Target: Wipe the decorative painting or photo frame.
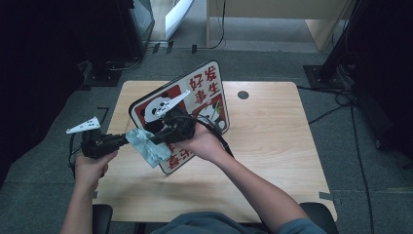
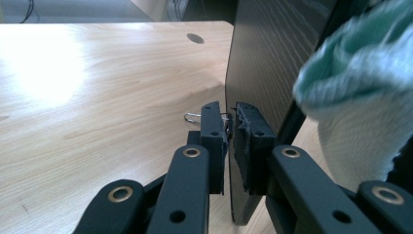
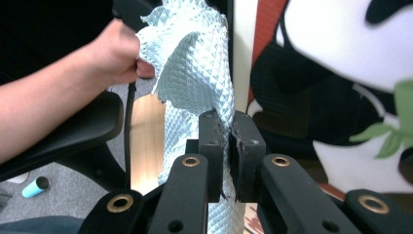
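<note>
Landmark: the wooden table [image 1: 272,161].

One panda sign board [image 1: 195,105], held tilted on edge above the table's left-centre, printed face toward the person. It reads as a stiff, flat panel with a dark wood-grain back [image 2: 272,53]; judged light for its area, but its breadth would make it swing if gripped at one point. The thin edge is the only practical hold, and a smooth face suggests slip under sideways push.

One pale blue-green cleaning cloth [image 1: 146,144], hanging at the board's lower left edge, over the table's left side. Soft, limp, waffle-textured [image 3: 195,73]; it bunches readily and is best pinched through a fold.

Two grippers. The left gripper [image 2: 230,127], over the table's left edge, has its jaws pressed onto the board's edge, steadying it. The right gripper [image 3: 229,141], against the board's face, has its jaws pinching a fold of the cloth.

One small metal clip [image 2: 193,116] lies on the table, beyond the left gripper's jaws.
</note>
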### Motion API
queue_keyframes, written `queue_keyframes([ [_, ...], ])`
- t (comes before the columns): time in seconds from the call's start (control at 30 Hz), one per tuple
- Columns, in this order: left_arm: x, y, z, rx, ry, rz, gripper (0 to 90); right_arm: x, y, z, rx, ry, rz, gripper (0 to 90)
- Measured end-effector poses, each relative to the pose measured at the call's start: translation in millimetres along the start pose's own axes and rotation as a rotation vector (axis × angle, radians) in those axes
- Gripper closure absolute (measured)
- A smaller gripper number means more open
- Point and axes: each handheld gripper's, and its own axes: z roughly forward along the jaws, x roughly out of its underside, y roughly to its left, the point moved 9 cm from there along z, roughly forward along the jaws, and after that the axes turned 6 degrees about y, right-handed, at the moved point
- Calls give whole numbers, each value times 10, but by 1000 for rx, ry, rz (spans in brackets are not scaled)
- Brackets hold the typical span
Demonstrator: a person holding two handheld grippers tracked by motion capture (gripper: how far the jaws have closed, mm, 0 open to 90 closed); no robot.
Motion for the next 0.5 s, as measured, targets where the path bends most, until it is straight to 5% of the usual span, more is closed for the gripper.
queue_keyframes([
  [0.5, 5, -114, 39, 29, -7, 26, 822, -282, 74, -154, -9, -29, -26, 851],
])
